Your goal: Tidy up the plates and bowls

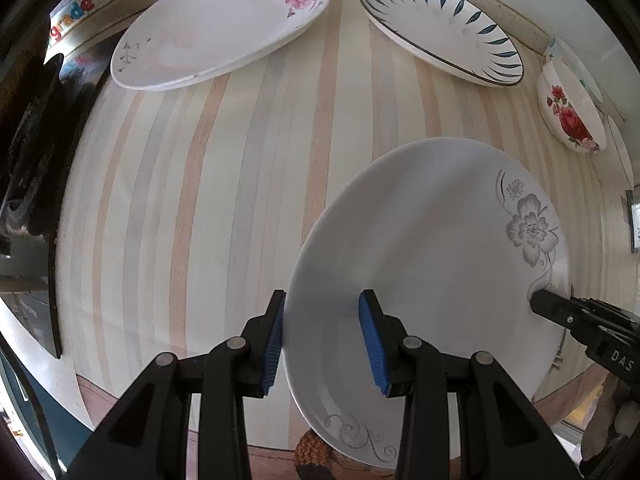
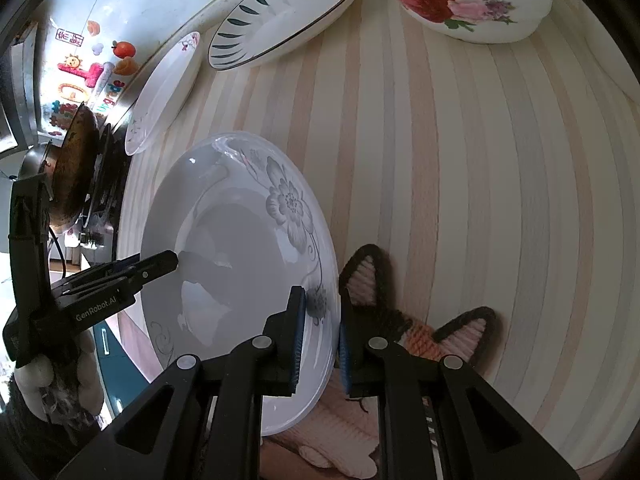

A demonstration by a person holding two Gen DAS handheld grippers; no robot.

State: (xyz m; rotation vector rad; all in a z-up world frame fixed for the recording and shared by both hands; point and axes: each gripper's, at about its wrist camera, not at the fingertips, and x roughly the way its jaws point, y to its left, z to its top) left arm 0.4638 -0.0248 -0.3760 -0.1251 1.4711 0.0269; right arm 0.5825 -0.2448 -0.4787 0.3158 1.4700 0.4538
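A white plate with grey flowers (image 1: pixel 432 264) is held tilted above the striped table (image 1: pixel 224 184). My left gripper (image 1: pixel 320 340) straddles its left rim, with the blue pads (image 1: pixel 372 344) apart from the plate. My right gripper (image 2: pixel 320 340) is shut on the plate's opposite rim (image 2: pixel 240 264); its tip shows in the left wrist view (image 1: pixel 560 308). The left gripper shows in the right wrist view (image 2: pixel 152 268). A pink-flower plate (image 1: pixel 216 28), a leaf-pattern plate (image 1: pixel 440 28) and a rose bowl (image 1: pixel 572 116) stand at the back.
A knitted cat-ear mat (image 2: pixel 400 320) lies under the held plate near the table's front edge. A dark pan (image 2: pixel 76 160) sits on a stove to the left. Bright stickers (image 2: pixel 80 72) cover the back wall. The rose bowl (image 2: pixel 464 0) is far right.
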